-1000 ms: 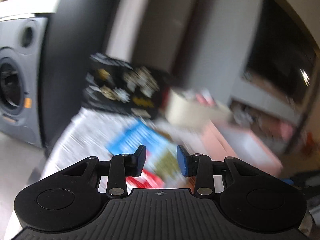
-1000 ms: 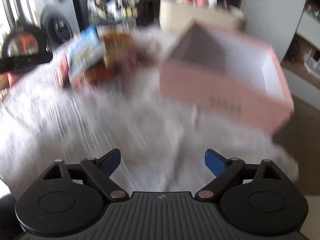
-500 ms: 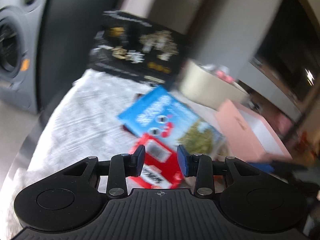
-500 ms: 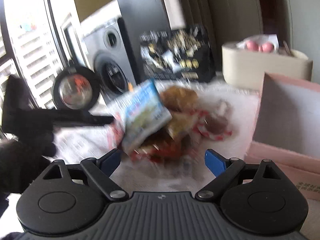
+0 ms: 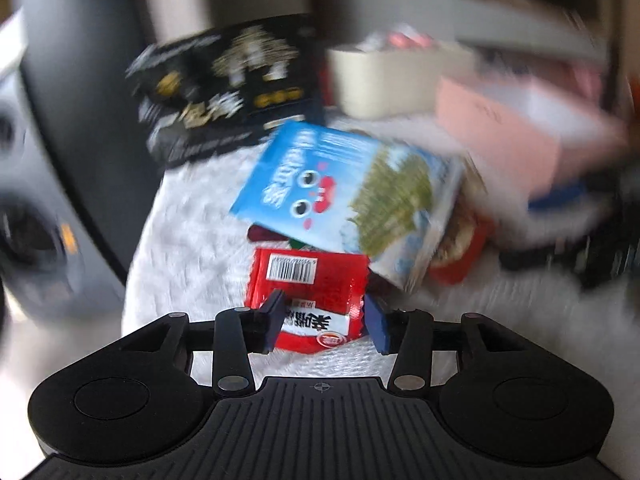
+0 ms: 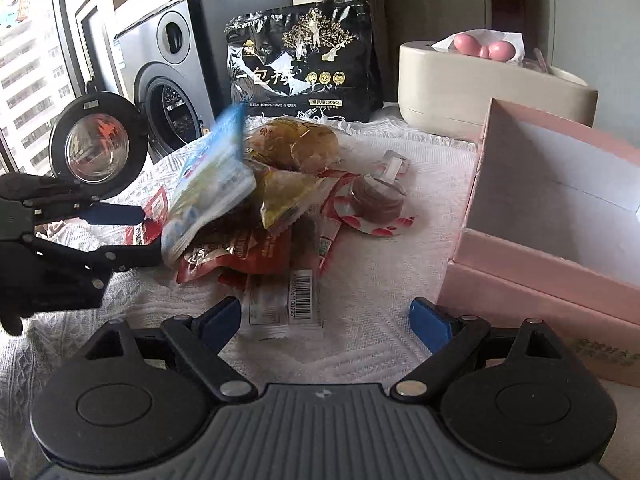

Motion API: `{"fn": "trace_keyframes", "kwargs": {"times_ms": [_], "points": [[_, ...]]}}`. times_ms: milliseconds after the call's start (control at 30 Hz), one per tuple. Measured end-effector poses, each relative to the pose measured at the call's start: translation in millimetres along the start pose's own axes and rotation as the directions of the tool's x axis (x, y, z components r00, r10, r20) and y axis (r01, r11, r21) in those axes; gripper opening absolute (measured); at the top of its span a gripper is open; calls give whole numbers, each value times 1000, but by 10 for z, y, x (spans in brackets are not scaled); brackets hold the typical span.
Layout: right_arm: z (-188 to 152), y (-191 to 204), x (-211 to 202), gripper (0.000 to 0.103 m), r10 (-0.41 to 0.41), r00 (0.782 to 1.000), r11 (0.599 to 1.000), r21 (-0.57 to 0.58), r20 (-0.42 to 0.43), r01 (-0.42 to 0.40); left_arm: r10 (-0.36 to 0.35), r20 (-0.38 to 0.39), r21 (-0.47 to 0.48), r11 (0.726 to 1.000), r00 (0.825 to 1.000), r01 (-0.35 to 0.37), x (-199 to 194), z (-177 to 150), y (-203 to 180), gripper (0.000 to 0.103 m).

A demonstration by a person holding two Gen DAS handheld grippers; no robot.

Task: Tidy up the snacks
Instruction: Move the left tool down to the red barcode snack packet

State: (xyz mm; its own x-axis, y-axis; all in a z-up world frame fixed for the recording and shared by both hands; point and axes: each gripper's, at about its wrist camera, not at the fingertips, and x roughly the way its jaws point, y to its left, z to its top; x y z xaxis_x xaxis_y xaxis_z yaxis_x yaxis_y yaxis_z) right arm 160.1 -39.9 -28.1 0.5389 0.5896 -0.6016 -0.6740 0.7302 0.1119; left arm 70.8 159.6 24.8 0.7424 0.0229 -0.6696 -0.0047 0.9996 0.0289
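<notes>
A pile of snack packets lies on a white cloth (image 6: pixel 372 336). A blue seaweed packet (image 5: pixel 344 196) tops the pile and also shows in the right wrist view (image 6: pixel 208 188). A red packet (image 5: pixel 308 284) with a barcode lies at the near side of the pile. My left gripper (image 5: pixel 324 322) is open with its jaws on either side of the red packet's near end; it also shows in the right wrist view (image 6: pixel 132 232). My right gripper (image 6: pixel 326 320) is wide open and empty above a clear barcode packet (image 6: pixel 288 300). An open pink box (image 6: pixel 560 236) stands at the right.
A large black bag (image 6: pixel 304 60) stands upright behind the pile. A beige container (image 6: pixel 480 92) with pink items sits at the back right. A washing machine (image 6: pixel 168 76) stands beyond the table's left edge.
My left gripper has moved down to the pile and its jaws now flank the red packet. My right gripper has swung from the pink box toward the pile.
</notes>
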Motion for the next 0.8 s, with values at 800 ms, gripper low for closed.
{"fn": "trace_keyframes", "kwargs": {"times_ms": [800], "points": [[-19,83,3,92,-39,999,999,-31,-6,38,-20,45,-8,1000,999,21,-147,95,92,50]]}}
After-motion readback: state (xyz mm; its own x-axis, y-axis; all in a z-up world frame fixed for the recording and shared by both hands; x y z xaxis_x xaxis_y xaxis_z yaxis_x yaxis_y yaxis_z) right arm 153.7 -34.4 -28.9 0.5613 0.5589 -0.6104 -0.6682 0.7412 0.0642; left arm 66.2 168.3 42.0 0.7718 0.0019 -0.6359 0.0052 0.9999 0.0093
